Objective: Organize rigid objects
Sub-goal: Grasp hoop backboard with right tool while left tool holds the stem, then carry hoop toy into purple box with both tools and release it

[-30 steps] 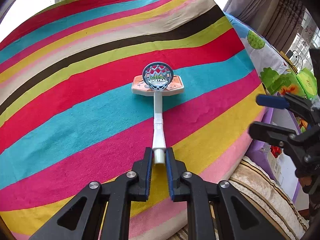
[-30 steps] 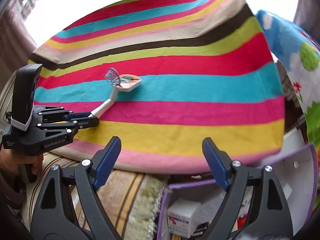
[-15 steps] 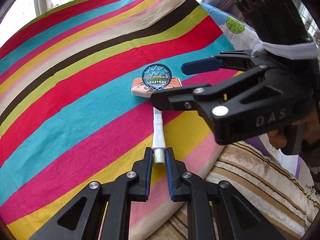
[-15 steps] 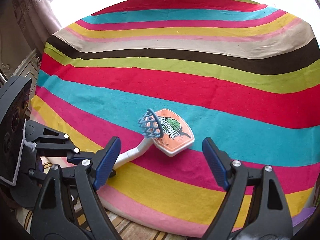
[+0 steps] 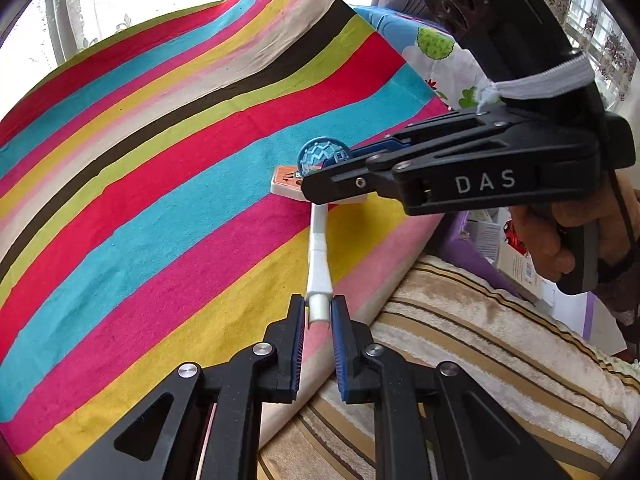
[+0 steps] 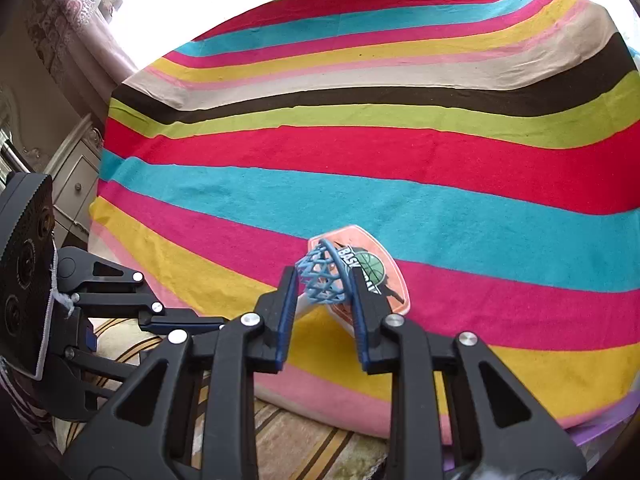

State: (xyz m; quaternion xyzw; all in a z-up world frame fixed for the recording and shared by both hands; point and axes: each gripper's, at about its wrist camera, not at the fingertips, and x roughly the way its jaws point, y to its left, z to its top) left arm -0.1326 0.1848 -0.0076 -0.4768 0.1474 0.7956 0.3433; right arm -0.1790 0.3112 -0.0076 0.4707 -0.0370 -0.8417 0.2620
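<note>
The left gripper point(image 5: 319, 312) is closed tight on the bottom end of the toy basketball hoop's point(image 5: 319, 240) white pole, its ribbed blue pads pressing the pole's stub from both sides. The right gripper point(image 6: 325, 294) has just been closing, and its jaws now stand narrow around the blue net point(image 6: 323, 280), with the pads against the net's sides; in the left wrist view its black fingers reach across the backboard from the right, held by a person's hand point(image 5: 560, 236). The toy is hard plastic: a slim white pole in jointed sections, a rounded orange backboard point(image 6: 376, 276) with a white rim and a green ball logo, and a lattice net of pale blue struts under a blue ring. It lies over the near edge of the table point(image 6: 360, 152), which is covered with a slightly fuzzy cloth in broad stripes of red, turquoise, pink, yellow, lime, brown and beige; the backboard rests on the cloth's pink and yellow bands. Below the table's edge lies a plush beige blanket with brown stripes point(image 5: 480, 344), and a purple box point(image 5: 464, 248) stands beside it.
</note>
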